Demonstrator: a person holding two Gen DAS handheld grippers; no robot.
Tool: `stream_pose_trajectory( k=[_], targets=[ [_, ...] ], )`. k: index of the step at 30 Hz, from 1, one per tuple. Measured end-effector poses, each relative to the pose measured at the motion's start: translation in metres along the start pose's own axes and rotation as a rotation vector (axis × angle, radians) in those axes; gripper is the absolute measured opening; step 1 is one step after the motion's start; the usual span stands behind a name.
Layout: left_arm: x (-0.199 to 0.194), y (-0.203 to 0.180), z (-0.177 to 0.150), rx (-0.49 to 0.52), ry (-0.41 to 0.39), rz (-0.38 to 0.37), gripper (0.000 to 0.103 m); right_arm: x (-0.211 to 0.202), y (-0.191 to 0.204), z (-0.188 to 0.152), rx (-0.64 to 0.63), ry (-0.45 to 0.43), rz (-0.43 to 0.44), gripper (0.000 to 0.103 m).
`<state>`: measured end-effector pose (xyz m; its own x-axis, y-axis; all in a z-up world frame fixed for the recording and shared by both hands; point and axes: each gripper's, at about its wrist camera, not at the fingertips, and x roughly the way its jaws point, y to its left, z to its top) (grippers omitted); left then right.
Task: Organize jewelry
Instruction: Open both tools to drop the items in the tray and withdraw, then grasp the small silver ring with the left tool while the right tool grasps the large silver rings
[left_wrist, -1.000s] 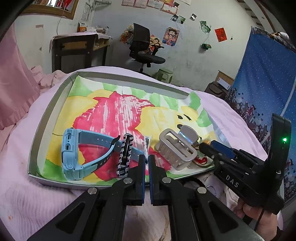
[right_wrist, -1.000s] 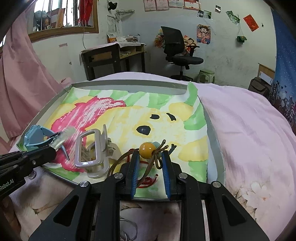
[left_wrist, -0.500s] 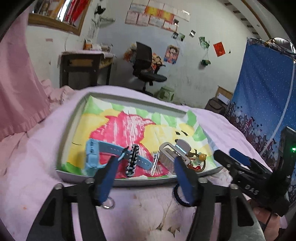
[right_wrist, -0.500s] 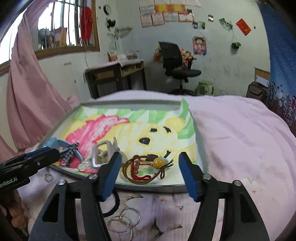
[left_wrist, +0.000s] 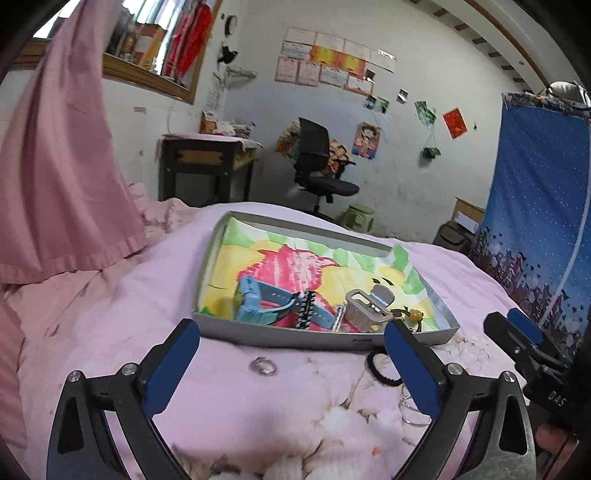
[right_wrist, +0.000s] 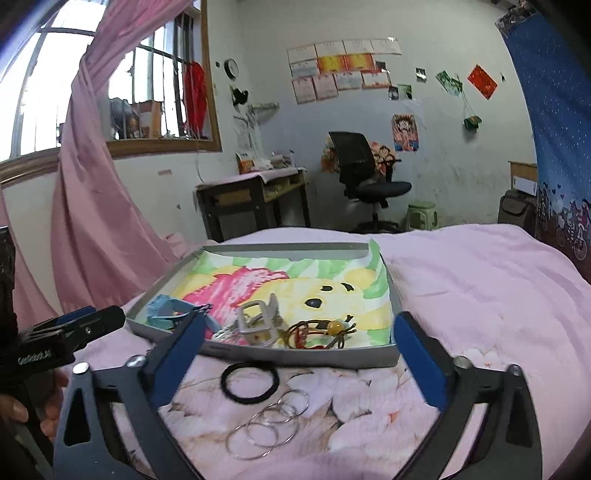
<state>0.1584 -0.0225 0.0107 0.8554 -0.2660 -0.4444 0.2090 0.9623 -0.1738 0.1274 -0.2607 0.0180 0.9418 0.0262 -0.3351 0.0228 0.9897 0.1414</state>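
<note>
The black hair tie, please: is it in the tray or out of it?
Out. The black hair tie lies on the pink bedding in front of the tray's near wall, beside the thin rings.

A grey tray (right_wrist: 393, 295) is showing a pink, yellow and green painted lining; inside it a light-blue watch (left_wrist: 251, 299) is lying, and just before it a black hair tie (right_wrist: 249, 381) is resting on pink bedding (right_wrist: 480, 295).
</note>
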Motion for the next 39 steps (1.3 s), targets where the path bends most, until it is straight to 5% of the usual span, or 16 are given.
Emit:
stream_pose_trajectory(
  k=[17,39],
  targets=[
    [-0.033,0.015,-0.024,0.072,0.02,0.1,0.102,-0.032,0.022,-0.02,-0.089,0.009,0.032,0.102],
    [0.002,0.028,-0.034,0.072,0.188,0.064,0.102,0.014,0.009,-0.047,-0.018,0.276,0.045,0.102]
  ],
)
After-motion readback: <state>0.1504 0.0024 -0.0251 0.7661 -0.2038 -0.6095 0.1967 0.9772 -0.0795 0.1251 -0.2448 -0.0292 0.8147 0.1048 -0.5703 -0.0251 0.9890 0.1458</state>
